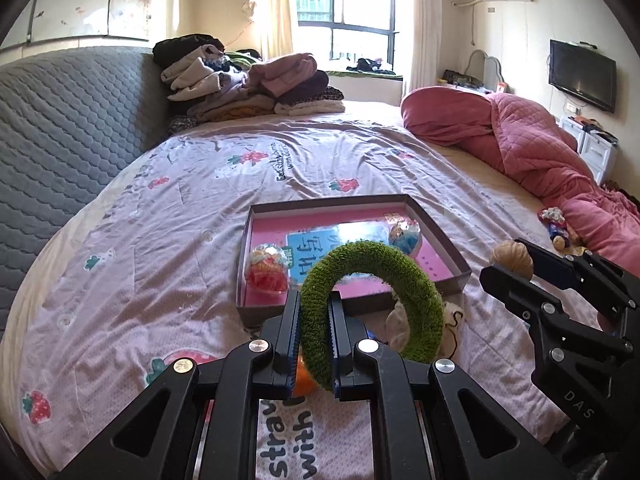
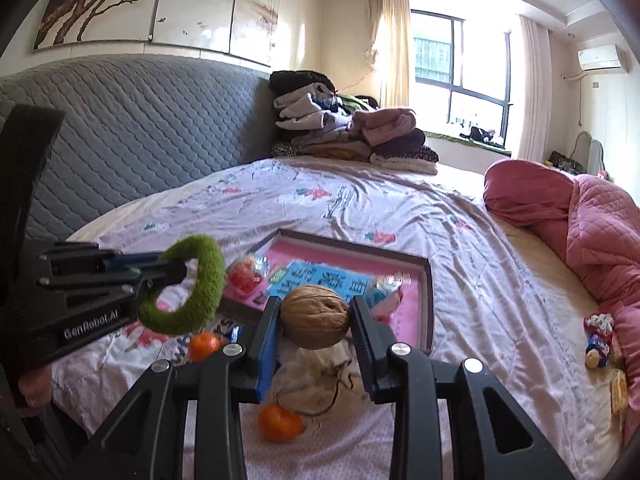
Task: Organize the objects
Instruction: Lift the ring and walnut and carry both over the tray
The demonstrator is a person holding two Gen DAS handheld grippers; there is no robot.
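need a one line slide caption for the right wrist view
Right gripper holds a walnut above the bed, near the shallow box, while the left gripper grips a green ring.

Fuzzy green ring (image 1: 372, 308), wrinkled walnut (image 2: 315, 316)

We look from both wrist cameras low over the bed, facing the window beyond the shallow box (image 1: 448, 240). Our left view sits just before the box's near edge; our right view sits near it too, further right, with the box (image 2: 427, 280) angled. Both share the box.
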